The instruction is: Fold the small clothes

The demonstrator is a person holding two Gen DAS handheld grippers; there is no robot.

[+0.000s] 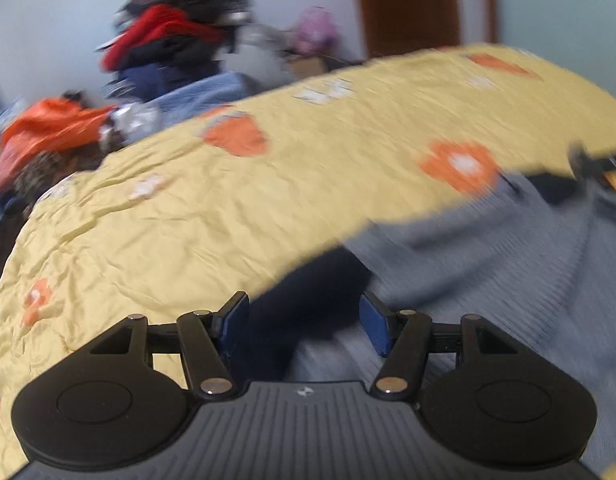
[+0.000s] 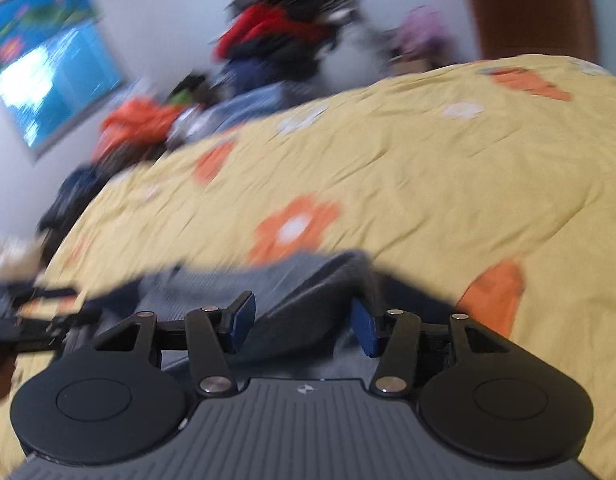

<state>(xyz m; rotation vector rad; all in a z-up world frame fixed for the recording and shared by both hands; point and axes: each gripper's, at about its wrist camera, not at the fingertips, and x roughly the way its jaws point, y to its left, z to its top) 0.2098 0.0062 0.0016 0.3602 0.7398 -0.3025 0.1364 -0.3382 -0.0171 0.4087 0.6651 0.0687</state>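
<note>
A grey-blue ribbed knit garment [image 1: 488,260] lies on a yellow bedspread [image 1: 187,220] with orange flowers. My left gripper [image 1: 303,308] hovers open over the garment's left edge, where a dark navy part shows between the blue pads, and nothing is pinched. In the right wrist view the same garment [image 2: 227,280] is rumpled into a raised fold. My right gripper [image 2: 303,312] stands open over that fold, whose cloth runs close to the right pad [image 2: 364,332]. The other gripper shows as a dark blur at the left edge [image 2: 27,316]. Both views are motion-blurred.
Beyond the bed's far edge stands a tall pile of red, black and blue clothes [image 1: 175,40], with an orange heap [image 1: 51,128] beside it. A brown door [image 1: 408,4] is at the back right. A blue picture [image 2: 47,72] hangs on the left wall. The yellow bedspread [image 2: 428,180] stretches wide ahead.
</note>
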